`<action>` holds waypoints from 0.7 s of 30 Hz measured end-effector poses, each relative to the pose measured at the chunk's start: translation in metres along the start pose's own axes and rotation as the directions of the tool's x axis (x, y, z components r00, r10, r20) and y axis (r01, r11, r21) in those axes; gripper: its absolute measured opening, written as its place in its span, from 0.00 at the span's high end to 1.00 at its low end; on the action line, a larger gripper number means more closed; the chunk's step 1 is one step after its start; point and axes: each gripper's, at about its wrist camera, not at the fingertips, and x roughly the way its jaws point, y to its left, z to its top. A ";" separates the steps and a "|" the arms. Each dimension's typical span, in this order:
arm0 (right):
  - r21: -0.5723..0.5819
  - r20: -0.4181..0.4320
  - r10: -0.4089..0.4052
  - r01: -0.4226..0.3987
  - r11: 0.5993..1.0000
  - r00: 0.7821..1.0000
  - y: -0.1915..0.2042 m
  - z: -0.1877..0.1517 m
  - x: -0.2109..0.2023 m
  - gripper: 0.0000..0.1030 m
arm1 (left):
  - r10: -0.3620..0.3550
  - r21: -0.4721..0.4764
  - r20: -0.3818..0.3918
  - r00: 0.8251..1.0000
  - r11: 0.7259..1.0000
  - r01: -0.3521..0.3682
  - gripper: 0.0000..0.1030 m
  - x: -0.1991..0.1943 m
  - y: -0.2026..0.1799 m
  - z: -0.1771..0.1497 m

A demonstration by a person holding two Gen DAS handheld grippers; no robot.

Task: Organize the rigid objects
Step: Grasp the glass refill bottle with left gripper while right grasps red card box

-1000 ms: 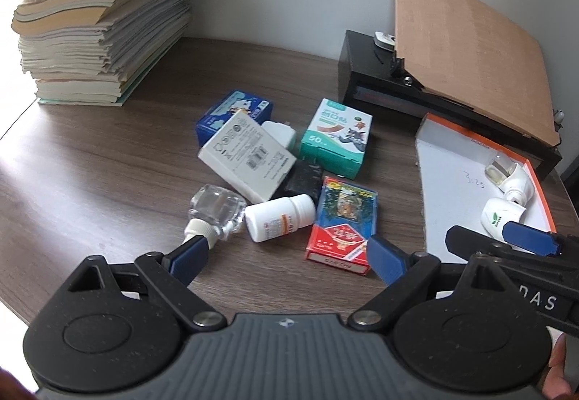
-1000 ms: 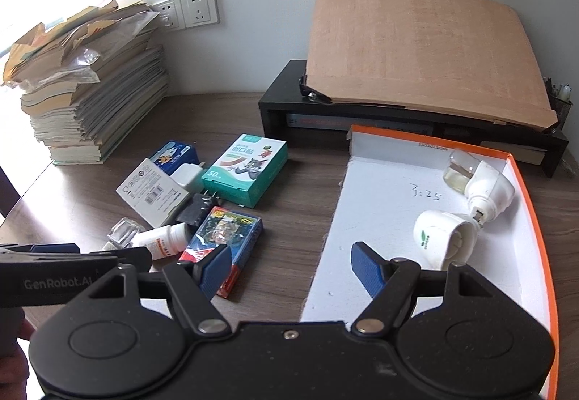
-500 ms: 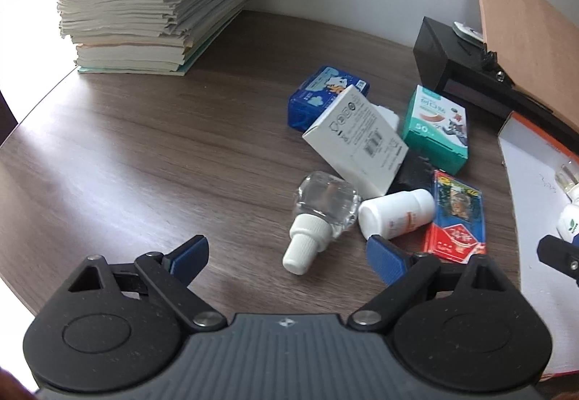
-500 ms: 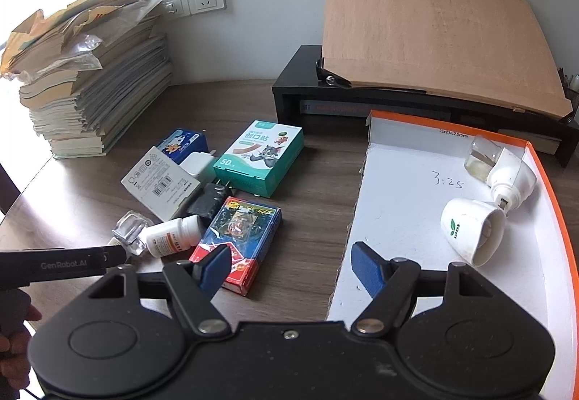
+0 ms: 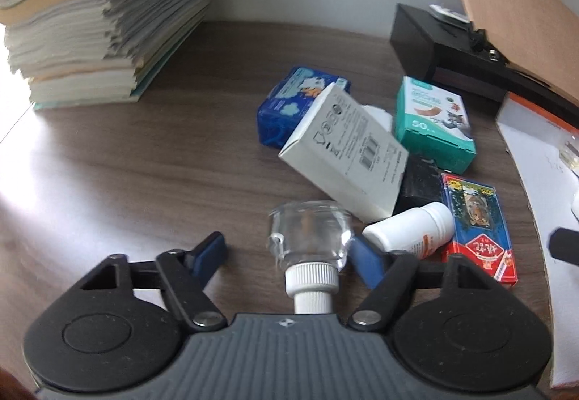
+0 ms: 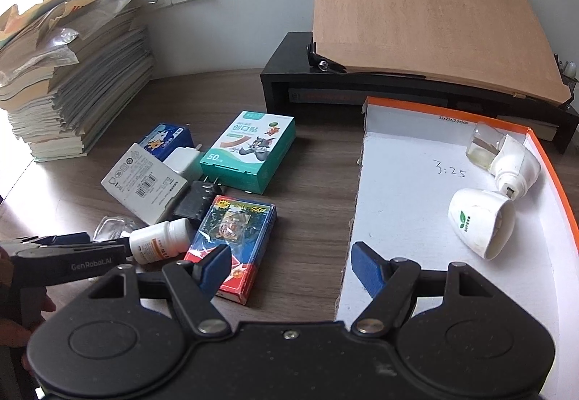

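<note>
left gripper [image 5: 289,253]: jaws just closing in, clear glass bottle [image 5: 309,237] between them, right pad at its side, left pad apart
clear glass bottle: lying on the wooden table [image 5: 144,183], white cap toward the camera, just beside the white pill bottle [image 5: 410,230]
right gripper [image 6: 291,266]: spread wide, empty, over the edge of the orange-rimmed tray [image 6: 416,201]

worktop [image 5: 152,183]: dark wood grain, smooth, faint sheen
bottle between my left gripper's [image 5: 286,253] pads: clear glossy glass or plastic, ribbed white plastic cap
pill bottle [image 5: 410,232] just right of it: matt white plastic
my pads [image 5: 365,260]: blue, matt, rubbery
</note>
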 end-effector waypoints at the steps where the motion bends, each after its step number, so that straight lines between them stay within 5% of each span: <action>1: 0.003 -0.004 0.004 -0.004 1.000 1.000 0.002 0.000 0.002 0.16 | -0.012 0.014 0.011 1.000 1.000 0.011 0.39 0.000 -0.001 0.000; 3: 0.008 -0.013 0.014 -0.014 1.000 1.000 0.006 0.000 0.007 0.16 | -0.031 0.032 0.025 0.999 0.999 0.030 0.50 -0.001 -0.001 -0.001; 21: 0.096 -0.124 0.026 -0.014 0.995 0.992 0.036 0.008 0.060 0.15 | -0.048 -0.044 0.063 0.997 0.998 0.051 0.50 -0.017 0.032 0.003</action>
